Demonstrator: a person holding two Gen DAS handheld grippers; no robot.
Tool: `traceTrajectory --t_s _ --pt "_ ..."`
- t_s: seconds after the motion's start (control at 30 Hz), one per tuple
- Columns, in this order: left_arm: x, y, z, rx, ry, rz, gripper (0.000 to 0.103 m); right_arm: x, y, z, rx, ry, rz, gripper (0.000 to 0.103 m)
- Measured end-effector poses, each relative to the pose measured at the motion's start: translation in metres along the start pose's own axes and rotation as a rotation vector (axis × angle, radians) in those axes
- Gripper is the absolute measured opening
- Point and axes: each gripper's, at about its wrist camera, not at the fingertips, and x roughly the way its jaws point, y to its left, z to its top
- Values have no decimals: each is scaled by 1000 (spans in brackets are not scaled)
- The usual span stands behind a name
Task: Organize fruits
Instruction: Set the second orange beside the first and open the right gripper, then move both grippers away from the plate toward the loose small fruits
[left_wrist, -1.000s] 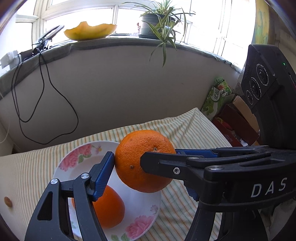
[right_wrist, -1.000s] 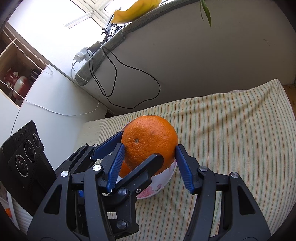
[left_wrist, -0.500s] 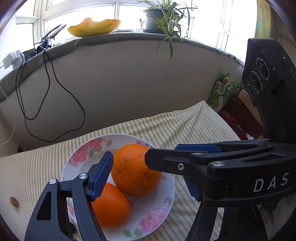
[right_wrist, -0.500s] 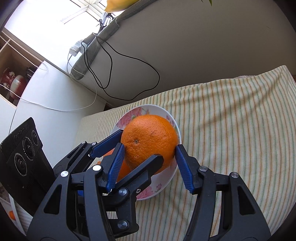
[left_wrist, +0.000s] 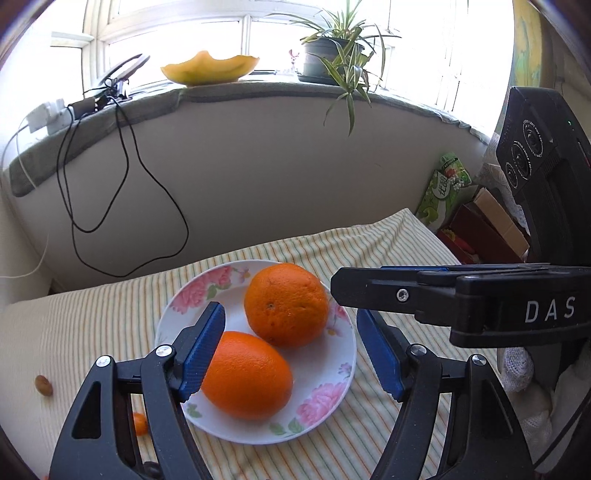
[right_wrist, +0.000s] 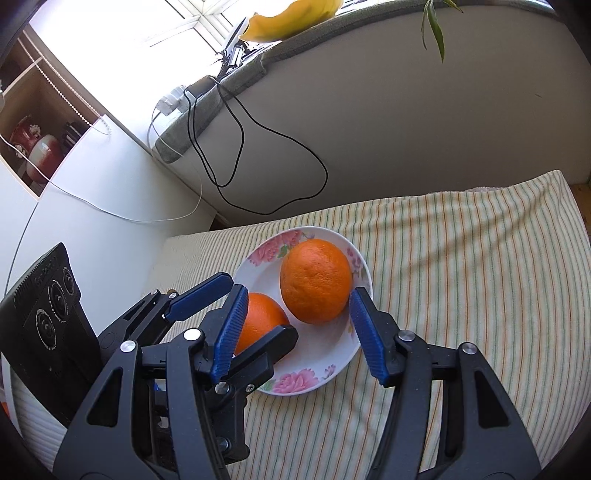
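1. Blue-padded jaws of the left gripper (left_wrist: 290, 350) stand apart with nothing pressed between them; the near orange (left_wrist: 245, 374) lies just past the left pad, partly behind it, not gripped.
2. Right gripper (right_wrist: 295, 332), same story: jaws spread, empty. Its tip sits just short of the far orange (right_wrist: 316, 280), which shows between the pads without visible contact.
3. Both oranges rest on the floral plate (left_wrist: 334, 369), side by side and close together, possibly touching. Likely reason: the plate is the collecting spot, and its shallow dish keeps round fruit from rolling off.
4. Both grippers point down at the plate from the same side, the left one's jaws crossing under the right gripper's view. Judged: a two-handed placement just let go.
5. Left of the left gripper, loose on the striped cloth (left_wrist: 369, 254): a small orange fruit (left_wrist: 139, 423) near the finger base and a small brown piece (left_wrist: 43, 385) further out. Possibly still to be gathered.
6. Beyond the plate: wall, dangling black cable (left_wrist: 125, 206), a windowsill.
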Motion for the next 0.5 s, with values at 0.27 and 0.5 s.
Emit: traceTrajectory --t_s 0.27,0.5 --pt "-30 11 -14 -33 -34 12 74 -14 15 -13 -29 -31 -17 64" --pt "-54 16 -24 -42 -64 30 74 -25 36 -29 -81 -61 -38 68"
